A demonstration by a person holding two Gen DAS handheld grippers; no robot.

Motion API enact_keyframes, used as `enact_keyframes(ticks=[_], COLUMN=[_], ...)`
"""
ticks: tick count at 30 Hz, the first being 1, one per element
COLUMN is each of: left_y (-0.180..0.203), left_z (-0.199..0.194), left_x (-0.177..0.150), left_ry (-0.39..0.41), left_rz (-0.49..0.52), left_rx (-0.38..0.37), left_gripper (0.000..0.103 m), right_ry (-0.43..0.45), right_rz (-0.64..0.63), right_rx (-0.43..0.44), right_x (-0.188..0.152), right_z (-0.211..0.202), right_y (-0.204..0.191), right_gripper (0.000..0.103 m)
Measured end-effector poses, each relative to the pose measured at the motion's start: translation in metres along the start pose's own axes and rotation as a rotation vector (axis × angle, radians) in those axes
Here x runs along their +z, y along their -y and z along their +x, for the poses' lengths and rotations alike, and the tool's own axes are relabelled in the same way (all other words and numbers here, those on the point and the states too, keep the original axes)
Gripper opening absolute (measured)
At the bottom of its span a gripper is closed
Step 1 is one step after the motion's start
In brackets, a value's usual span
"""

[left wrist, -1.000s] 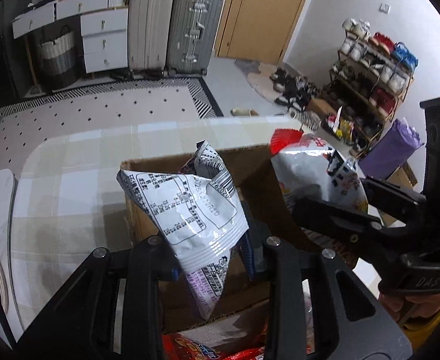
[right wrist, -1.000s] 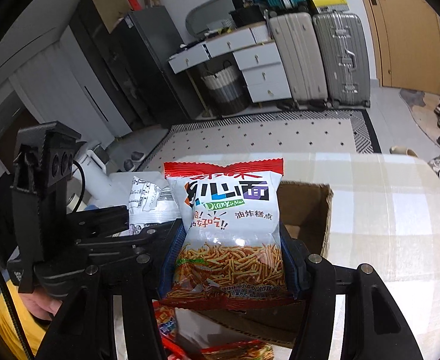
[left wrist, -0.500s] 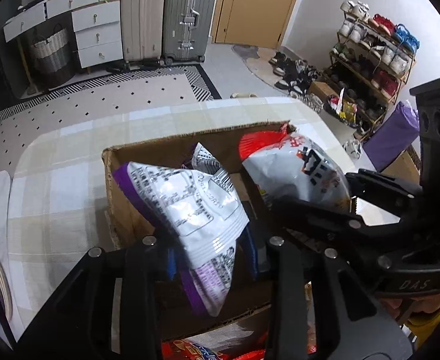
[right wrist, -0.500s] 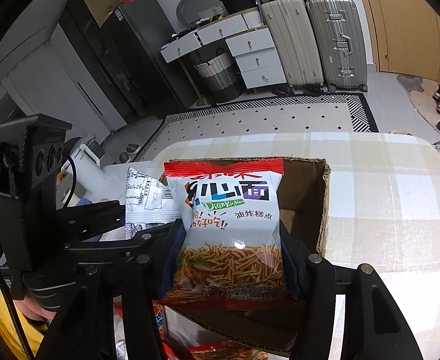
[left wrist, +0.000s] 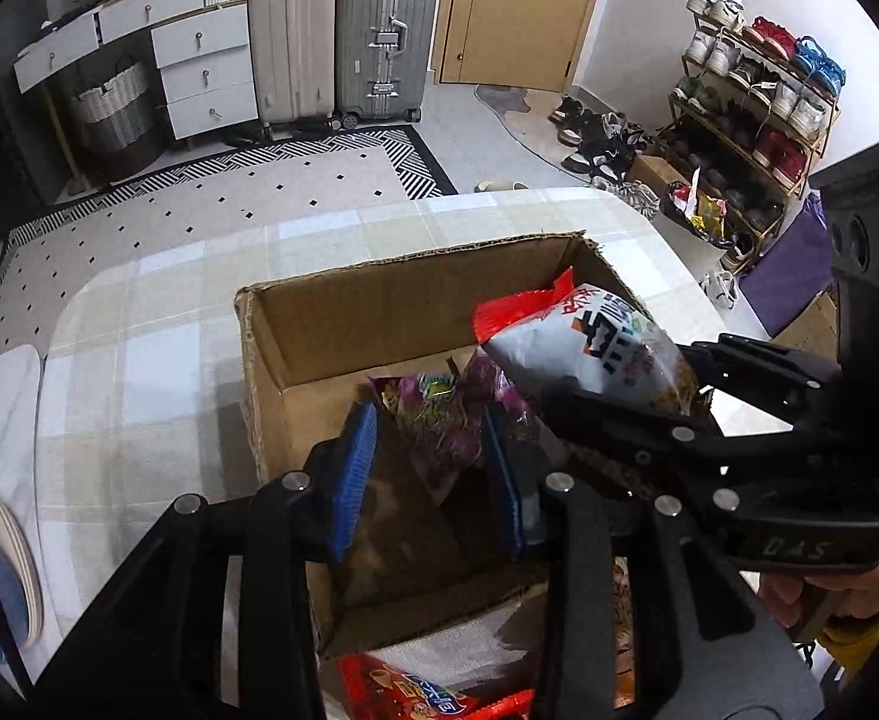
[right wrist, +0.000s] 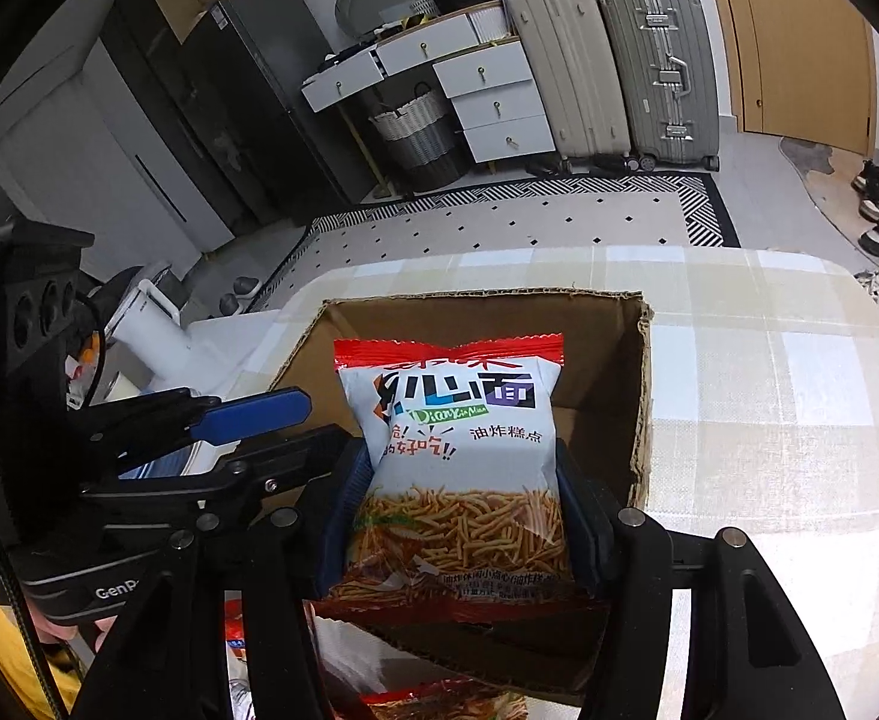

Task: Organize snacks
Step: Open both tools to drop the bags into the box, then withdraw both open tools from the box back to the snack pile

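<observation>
Change since the earlier frames: the silver-and-purple crinkled foil snack packet point(left wrist: 439, 420), formerly pinched in the left claw point(left wrist: 430, 468), now lies loose on the floor of the open brown corrugated cardboard box point(left wrist: 379, 312), just ahead of and below the claw tips; the left claw's jaws have just been opening and stand spread, blue pads point(left wrist: 352, 480) clear of the packet on either side. Right claw point(right wrist: 457, 516): pinching the white plastic snack bag with red top seal and printed fried-noodle picture point(right wrist: 457, 450), pads pressed against both side edges of its lower half, bag upright and standing up ahead of the claw, over the box opening; in the left wrist view the same bag point(left wrist: 583, 348) sits to the right of the left claw, tilted, above the box's right wall. Box: rests on the table with pale checked cloth point(right wrist: 769, 420), directly ahead of both claws, flaps open upward. Further snack packets, red and orange print point(left wrist: 415, 690), lie below the left claw on the near side of the box. A hand point(left wrist: 799, 594) grips the right claw's handle at the right edge of the left view. Stack of pale plates point(left wrist: 7, 558): table edge, far left of the left claw.
</observation>
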State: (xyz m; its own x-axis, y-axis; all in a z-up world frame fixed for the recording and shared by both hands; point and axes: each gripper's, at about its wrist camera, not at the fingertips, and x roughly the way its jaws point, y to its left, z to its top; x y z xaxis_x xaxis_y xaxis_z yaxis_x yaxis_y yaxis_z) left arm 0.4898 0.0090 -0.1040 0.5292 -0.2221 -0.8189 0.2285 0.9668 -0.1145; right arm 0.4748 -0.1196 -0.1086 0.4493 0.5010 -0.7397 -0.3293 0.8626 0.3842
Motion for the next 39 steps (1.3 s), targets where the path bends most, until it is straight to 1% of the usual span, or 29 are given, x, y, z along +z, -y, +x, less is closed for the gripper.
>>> enact_keyframes(ticks=[3, 6, 10, 13, 20, 23, 24, 26, 28, 30, 32, 33, 34, 35, 36, 37, 38, 39], left_y=[0.0, -0.001, -0.001, 0.0, 0.006, 0.014, 0.015, 0.021, 0.028, 0.037, 0.044, 0.049, 0.052, 0.055, 0.059, 0.061, 0.064, 0.068], left_z=[-0.006, -0.011, -0.02, -0.026, -0.053, -0.071, -0.077, -0.095, -0.113, -0.134, -0.154, -0.168, -0.178, -0.191, -0.204, -0.216, -0.23, -0.241], left_x=[-0.005, -0.006, -0.011, -0.014, -0.024, -0.029, -0.03, -0.034, -0.037, -0.042, -0.046, -0.05, -0.053, -0.057, -0.06, -0.064, -0.068, -0.071], left_ry=[0.002, 0.002, 0.007, 0.011, 0.039, 0.053, 0.059, 0.078, 0.1, 0.125, 0.149, 0.168, 0.183, 0.203, 0.221, 0.238, 0.261, 0.276], left_rz=[-0.002, -0.007, -0.01, -0.01, -0.008, -0.003, 0.0, 0.006, 0.011, 0.022, 0.025, 0.022, 0.02, 0.018, 0.015, 0.012, 0.009, 0.008], left_rx=[0.002, 0.005, 0.01, 0.014, 0.011, 0.014, 0.016, 0.015, 0.013, 0.018, 0.029, 0.032, 0.033, 0.035, 0.04, 0.047, 0.056, 0.062], left_gripper=[0.034, 0.034, 0.035, 0.037, 0.041, 0.043, 0.045, 0.053, 0.053, 0.055, 0.063, 0.066, 0.071, 0.075, 0.076, 0.078, 0.078, 0.079], right_ry=[0.007, 0.004, 0.021, 0.036, 0.081, 0.102, 0.11, 0.124, 0.146, 0.17, 0.203, 0.22, 0.243, 0.259, 0.282, 0.297, 0.323, 0.347], right_rz=[0.0, -0.007, -0.018, -0.031, -0.054, -0.062, -0.063, -0.066, -0.08, -0.105, -0.133, -0.147, -0.166, -0.176, -0.187, -0.191, -0.199, -0.207], right_rx=[0.002, -0.014, -0.046, -0.068, -0.043, -0.051, -0.046, -0.048, -0.063, -0.097, -0.117, -0.12, -0.113, -0.11, -0.105, -0.097, -0.087, -0.081], right_x=[0.0, 0.001, 0.002, 0.002, 0.001, -0.001, -0.002, -0.004, -0.006, -0.01, -0.014, -0.016, -0.02, -0.022, -0.026, -0.026, -0.03, -0.034], right_z=[-0.002, -0.003, -0.009, -0.016, -0.046, -0.064, -0.071, -0.085, -0.102, -0.12, -0.139, -0.148, -0.162, -0.171, -0.184, -0.192, -0.205, -0.215], right_y=[-0.001, -0.004, -0.006, -0.008, -0.018, -0.024, -0.026, -0.032, -0.04, -0.05, -0.061, -0.067, -0.075, -0.08, -0.086, -0.089, -0.094, -0.1], right_gripper=[0.059, 0.06, 0.074, 0.075, 0.075, 0.075, 0.075, 0.075, 0.075, 0.075, 0.075, 0.075, 0.075, 0.078, 0.081, 0.088, 0.091, 0.092])
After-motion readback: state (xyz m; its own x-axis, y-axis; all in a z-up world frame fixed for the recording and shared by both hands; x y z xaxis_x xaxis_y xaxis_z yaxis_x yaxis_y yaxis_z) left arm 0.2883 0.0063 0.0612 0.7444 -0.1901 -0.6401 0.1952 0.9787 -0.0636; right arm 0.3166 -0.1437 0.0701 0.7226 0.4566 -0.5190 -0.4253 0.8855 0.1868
